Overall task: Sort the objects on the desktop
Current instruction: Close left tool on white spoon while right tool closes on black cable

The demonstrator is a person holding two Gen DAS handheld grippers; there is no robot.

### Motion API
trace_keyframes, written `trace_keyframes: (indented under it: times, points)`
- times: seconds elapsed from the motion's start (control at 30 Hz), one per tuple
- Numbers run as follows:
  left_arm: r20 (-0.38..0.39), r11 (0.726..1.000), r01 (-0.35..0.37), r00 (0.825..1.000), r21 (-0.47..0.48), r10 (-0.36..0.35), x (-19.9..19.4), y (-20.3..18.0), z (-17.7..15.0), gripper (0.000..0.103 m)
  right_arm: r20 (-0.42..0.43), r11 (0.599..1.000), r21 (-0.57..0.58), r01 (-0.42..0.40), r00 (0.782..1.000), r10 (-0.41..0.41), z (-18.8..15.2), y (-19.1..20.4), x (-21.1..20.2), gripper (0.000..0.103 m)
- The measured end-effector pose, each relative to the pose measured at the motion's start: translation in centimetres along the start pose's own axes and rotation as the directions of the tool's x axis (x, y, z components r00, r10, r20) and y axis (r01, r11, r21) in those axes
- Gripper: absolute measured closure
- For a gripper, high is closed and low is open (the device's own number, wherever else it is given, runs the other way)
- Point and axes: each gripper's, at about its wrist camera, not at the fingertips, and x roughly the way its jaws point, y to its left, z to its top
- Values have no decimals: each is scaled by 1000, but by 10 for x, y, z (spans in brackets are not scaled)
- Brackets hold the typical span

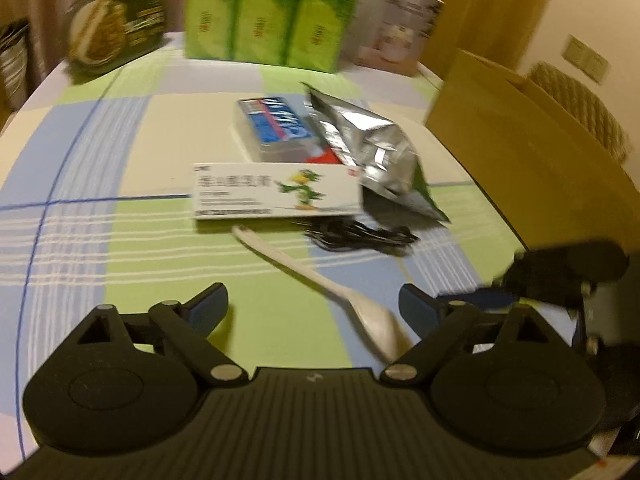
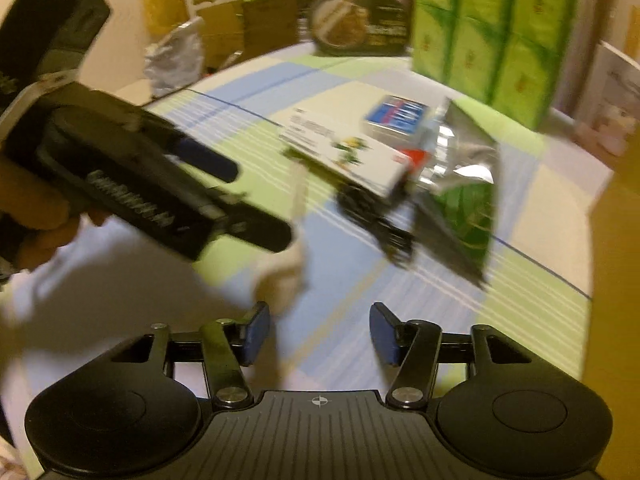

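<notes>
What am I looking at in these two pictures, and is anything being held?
No robot here: a person holds a hand-held two-finger tool in each hand, each with a wide-angle camera looking along its fingers. One picture looks from the left tool, the other from the right tool, which also sees the left one from the side. Both stand open, holding nothing. On the checked tablecloth lie a white spoon, a white box with a green cartoon, a blue box, a silver pouch and a black cable. Behind stand green tissue packs; a brown cardboard box stands to the right.
</notes>
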Motion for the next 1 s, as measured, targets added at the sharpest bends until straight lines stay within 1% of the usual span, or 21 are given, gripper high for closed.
trace_keyframes:
  times: [0.1,0.13,0.2,0.23,0.27,0.3,0.37,0.43,0.47,0.63,0.7,0.8,0.83,0.87,0.9,0.93,1.0]
  points:
    - [-9,1000,11,1000,18,-11,6,-11,-3,19,-2,998,45,40,999,-40,-1,-12,0,45]
    - [-10,1000,13,1000,20,-13,9,-14,-4,22,2,997,56,47,999,-47,-1,-15,0,45]
    - [-19,999,13,1000,32,-13,13,-18,-7,28,11,996,68,49,999,-50,1,-18,0,45]
    - [-28,999,10,1000,42,-9,16,-20,-8,35,17,997,69,46,999,-47,3,-19,0,45]
    - [-36,998,4,999,57,-2,18,-22,-9,38,21,997,67,41,999,-42,4,-20,1,45]
    - [-38,997,-6,999,78,9,19,-24,-10,39,23,997,65,34,999,-36,6,-20,3,45]
    - [-41,992,-31,998,121,36,18,-27,-10,53,25,999,52,18,999,-19,10,-19,7,45]
    - [-49,991,-37,998,130,44,16,-24,-9,65,30,1000,27,6,1000,-7,15,-17,13,45]
    - [-54,991,-46,997,125,53,15,-22,-8,68,33,1000,15,7,999,-8,18,-16,16,45]
    - [-60,988,-116,991,104,123,7,-5,-7,69,46,998,-8,62,997,-61,36,-21,33,45]
    - [-62,988,-126,989,90,132,6,-1,-8,69,44,998,-7,59,997,-59,40,-25,41,45]
    - [-60,987,-133,988,88,139,6,0,-7,69,45,1000,1,30,999,-30,46,-29,49,46]
    - [-61,987,-136,988,88,141,7,-1,-7,66,42,1000,2,24,999,-24,47,-30,50,52]
    - [-61,987,-137,988,87,143,8,-1,-8,63,42,1000,3,19,999,-19,48,-29,50,64]
    - [-59,987,-138,988,85,143,8,-1,-8,62,39,1000,6,13,999,-13,48,-29,49,73]
    - [-57,987,-138,988,79,142,8,0,-8,61,34,1000,12,14,999,-14,47,-27,47,79]
    - [-57,988,-137,988,68,141,8,1,-8,61,23,999,25,27,999,-27,44,-25,42,79]
